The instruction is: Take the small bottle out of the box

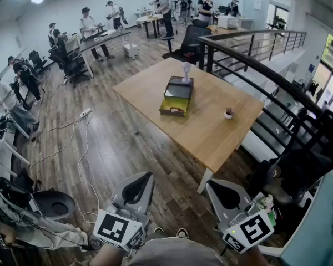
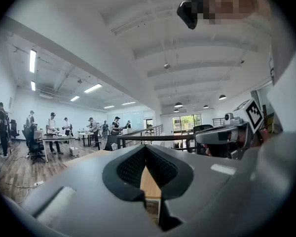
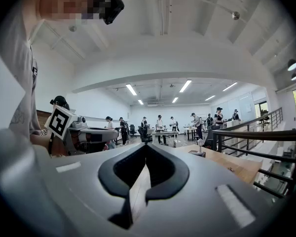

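Note:
An open dark box [image 1: 176, 96] with a yellow-green lining lies on the wooden table [image 1: 211, 132], far ahead of me in the head view. The small pale bottle [image 1: 186, 72] stands upright at the box's far end. Both grippers are held low and close to my body, well short of the table. My left gripper [image 1: 146, 177] [image 2: 146, 148] is shut with nothing between its jaws. The right gripper [image 1: 212, 185] [image 3: 147, 145] is shut too and holds nothing. Each gripper view looks level across the room, with the other gripper at its side.
A small pot [image 1: 228, 113] sits on the table to the right of the box. A dark metal railing [image 1: 255, 65] runs along the table's right side. A black office chair [image 1: 191, 37] stands behind the table. Cables cross the wooden floor [image 1: 83, 126] at left. Several people work at far desks.

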`<state>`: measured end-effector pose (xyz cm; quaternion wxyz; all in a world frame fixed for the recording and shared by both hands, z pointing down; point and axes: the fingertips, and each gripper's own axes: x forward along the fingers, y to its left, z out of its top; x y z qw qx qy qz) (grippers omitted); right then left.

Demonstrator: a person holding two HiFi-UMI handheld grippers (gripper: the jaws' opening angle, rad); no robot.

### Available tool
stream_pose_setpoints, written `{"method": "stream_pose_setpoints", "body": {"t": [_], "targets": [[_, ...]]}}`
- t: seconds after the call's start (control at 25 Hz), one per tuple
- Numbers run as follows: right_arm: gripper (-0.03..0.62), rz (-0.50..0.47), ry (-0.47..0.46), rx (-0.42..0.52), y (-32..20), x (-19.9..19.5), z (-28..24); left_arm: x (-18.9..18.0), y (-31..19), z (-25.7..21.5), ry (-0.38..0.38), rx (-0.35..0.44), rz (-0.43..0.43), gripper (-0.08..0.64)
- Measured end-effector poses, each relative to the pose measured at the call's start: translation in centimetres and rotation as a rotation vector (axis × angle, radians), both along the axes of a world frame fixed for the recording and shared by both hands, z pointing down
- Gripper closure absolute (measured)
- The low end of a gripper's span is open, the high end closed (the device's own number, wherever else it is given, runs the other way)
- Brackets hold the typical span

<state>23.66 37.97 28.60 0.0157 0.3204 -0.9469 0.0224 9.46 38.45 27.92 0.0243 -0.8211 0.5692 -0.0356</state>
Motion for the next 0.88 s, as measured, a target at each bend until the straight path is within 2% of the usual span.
{"method": "stream_pose_setpoints", "body": {"t": [0.28, 0.64, 0.76, 0.8, 0.84, 0.88], "targets": [[0.581, 0.002, -0.005, -0.029, -0.3, 0.2, 1.1, 0.5, 0.1, 0.4, -0.002, -0.005, 0.005, 0.561], [0.581, -0.003, 0.0, -0.006, -0.1, 0.5, 1.1, 0.4, 0.0, 0.9, -0.003, -0.013, -0.012, 0.561], [0.577, 0.014, -0.059, 0.03, -0.2, 0.6, 0.2, 0.1, 0.1, 1.1, -0.005, -0.016, -0.02, 0.561], [0.548, 0.018, -0.091, 0.048, -0.1, 0.7, -0.3, 0.0, 0.1, 1.1, -0.005, -0.016, -0.023, 0.561], [0.415, 0.023, -0.111, 0.065, -0.1, 0.7, -0.7, -0.2, 0.1, 1.1, -0.004, -0.013, -0.03, 0.561], [0.359, 0.028, -0.119, 0.076, -0.2, 0.7, -0.9, -0.4, 0.0, 1.0, -0.001, -0.008, -0.038, 0.561]]}}
